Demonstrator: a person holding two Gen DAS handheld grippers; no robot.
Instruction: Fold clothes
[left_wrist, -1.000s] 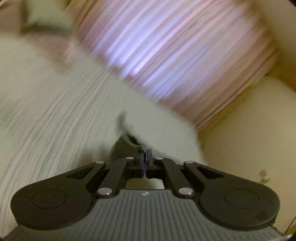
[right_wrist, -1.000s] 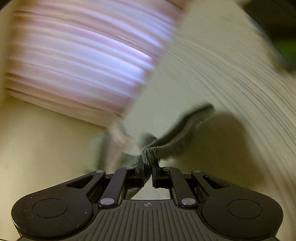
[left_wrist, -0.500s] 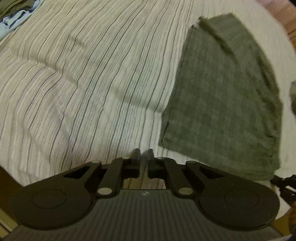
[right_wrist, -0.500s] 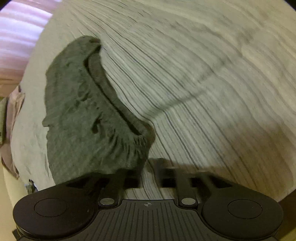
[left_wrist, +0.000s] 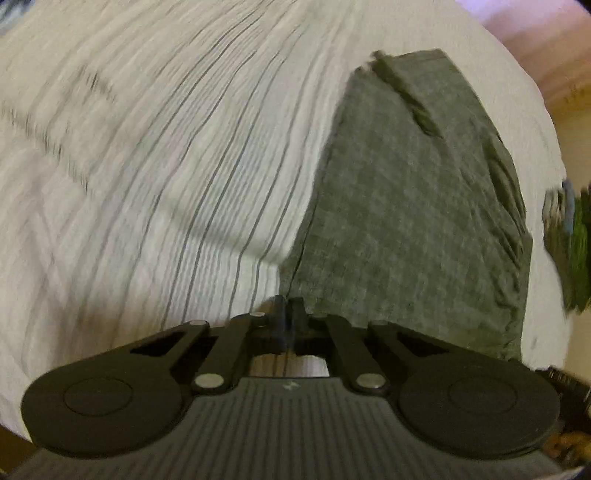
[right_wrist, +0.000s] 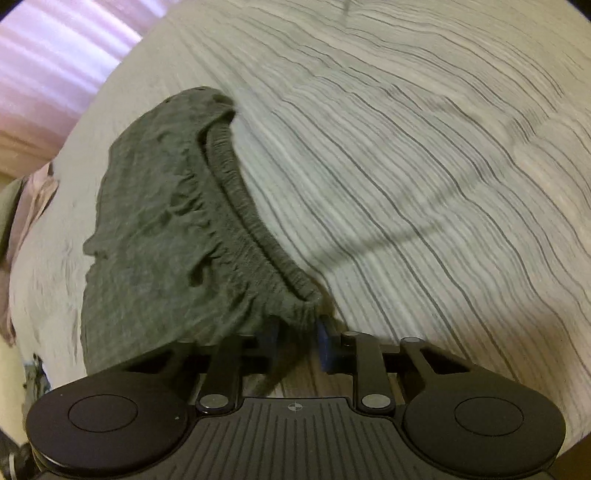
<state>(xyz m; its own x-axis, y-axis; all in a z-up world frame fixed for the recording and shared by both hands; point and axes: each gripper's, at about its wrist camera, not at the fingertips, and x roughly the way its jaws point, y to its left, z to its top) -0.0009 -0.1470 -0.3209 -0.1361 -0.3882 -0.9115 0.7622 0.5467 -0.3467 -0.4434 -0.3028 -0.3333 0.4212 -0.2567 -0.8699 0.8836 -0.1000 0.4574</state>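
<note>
grey shorts (right_wrist: 155, 229) flat on striped bedsheet (left_wrist: 166, 166), pink curtain (right_wrist: 55, 55) beyond

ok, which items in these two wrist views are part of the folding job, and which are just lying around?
Job:
- grey shorts, flat on the striped bedsheet
- left hand-held gripper, at the hem corner
- right hand-held gripper, open at the waistband

Lying about:
- pink cloth off the bed edge
- blurred green object
</note>
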